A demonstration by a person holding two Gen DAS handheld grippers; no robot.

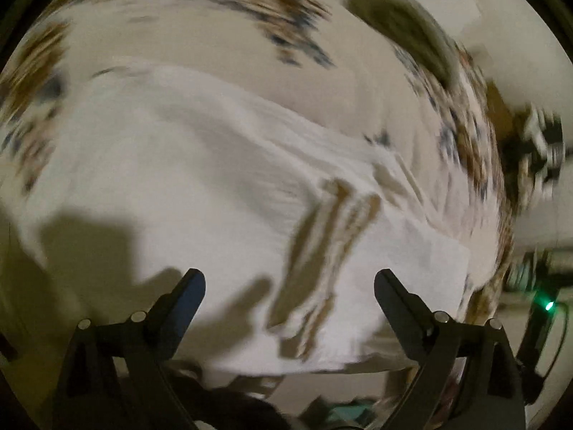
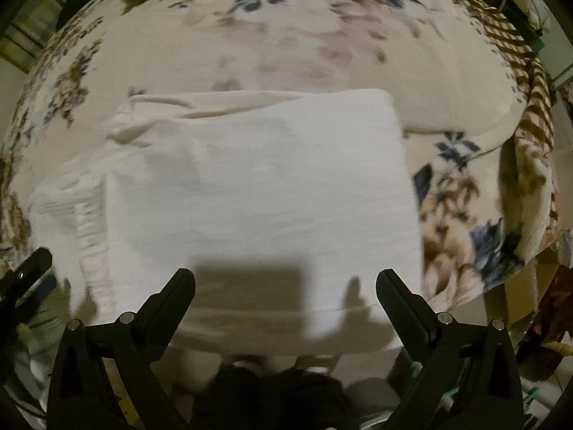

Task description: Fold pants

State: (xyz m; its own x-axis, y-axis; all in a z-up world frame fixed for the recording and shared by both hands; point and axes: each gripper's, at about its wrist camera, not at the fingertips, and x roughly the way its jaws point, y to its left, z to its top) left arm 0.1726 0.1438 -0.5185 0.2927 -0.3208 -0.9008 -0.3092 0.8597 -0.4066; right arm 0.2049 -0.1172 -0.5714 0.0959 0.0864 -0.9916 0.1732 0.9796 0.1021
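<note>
**White pants lie folded on the flowered blanket, both tongs released above them**

The left wrist view is smeared with blur, so the flower print and a dark shape at the upper right cannot be made out; brown streaks across the cloth near the centre are just as unclear. In the right wrist view a dark mass along the bottom edge is cut off and unreadable.

The left tongs [image 1: 290,283] point steeply down at the cloth, jaws spread wide with nothing between them. The right tongs [image 2: 285,283] point straight down, jaws also wide apart and empty; their shadow falls on the fabric below.

The pants [image 2: 258,193] lie on the blanket [image 2: 229,46] as a white, roughly rectangular folded stack. Its right edge is straight and neat, while the left side shows gathered ridges and loose creases.
</note>
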